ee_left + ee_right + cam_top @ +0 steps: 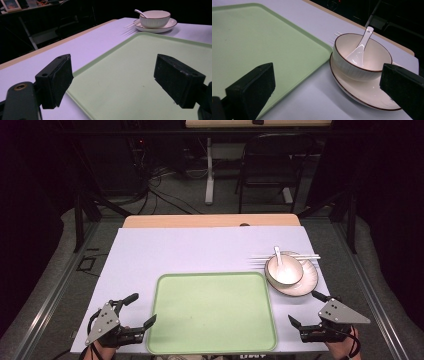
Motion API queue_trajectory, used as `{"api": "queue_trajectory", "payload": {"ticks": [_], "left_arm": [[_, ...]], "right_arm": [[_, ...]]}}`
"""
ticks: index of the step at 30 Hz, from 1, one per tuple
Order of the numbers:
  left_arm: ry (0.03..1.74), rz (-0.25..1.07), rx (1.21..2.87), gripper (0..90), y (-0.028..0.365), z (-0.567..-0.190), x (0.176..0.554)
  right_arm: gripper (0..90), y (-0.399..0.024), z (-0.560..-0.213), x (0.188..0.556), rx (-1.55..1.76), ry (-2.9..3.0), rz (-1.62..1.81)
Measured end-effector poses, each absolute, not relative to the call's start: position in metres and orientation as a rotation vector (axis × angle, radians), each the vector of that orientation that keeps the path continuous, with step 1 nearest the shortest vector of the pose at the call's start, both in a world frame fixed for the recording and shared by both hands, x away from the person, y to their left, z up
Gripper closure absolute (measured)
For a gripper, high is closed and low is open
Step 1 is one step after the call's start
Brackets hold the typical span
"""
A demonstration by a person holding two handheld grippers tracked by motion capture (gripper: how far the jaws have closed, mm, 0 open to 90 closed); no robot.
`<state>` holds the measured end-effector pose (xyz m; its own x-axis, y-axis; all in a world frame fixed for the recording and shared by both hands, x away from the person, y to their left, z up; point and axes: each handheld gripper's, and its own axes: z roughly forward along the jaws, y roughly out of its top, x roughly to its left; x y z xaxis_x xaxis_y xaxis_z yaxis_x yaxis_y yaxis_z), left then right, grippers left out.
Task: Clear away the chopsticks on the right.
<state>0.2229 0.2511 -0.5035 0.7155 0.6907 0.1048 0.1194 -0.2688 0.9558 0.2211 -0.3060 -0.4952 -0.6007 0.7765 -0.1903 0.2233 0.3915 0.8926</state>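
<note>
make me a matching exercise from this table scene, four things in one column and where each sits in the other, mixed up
Things:
1. white ceramic spoon
2. cream ribbed bowl with dark rim
3. white chopsticks
4. pale green plastic tray

Places:
A. lying flat on the table between the two grippers
B. standing on the cream plate
C. leaning inside the bowl
D. on the table behind the plate

Pairs: 1-C, 2-B, 3-D, 4-A

Left tongs (142, 312) and right tongs (306, 309) both gape, held low and level.
</note>
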Motion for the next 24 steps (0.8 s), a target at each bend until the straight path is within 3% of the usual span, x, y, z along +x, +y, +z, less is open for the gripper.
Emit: {"api": "queue_trajectory", "payload": {"ticks": [24], "left_arm": [[0.640,0.630,1.783,15.4,0.251,-0.503,0.222]], "right_arm": [[0.0,-0.311,-0.486,0.234,0.830,2.125,1.178]]}}
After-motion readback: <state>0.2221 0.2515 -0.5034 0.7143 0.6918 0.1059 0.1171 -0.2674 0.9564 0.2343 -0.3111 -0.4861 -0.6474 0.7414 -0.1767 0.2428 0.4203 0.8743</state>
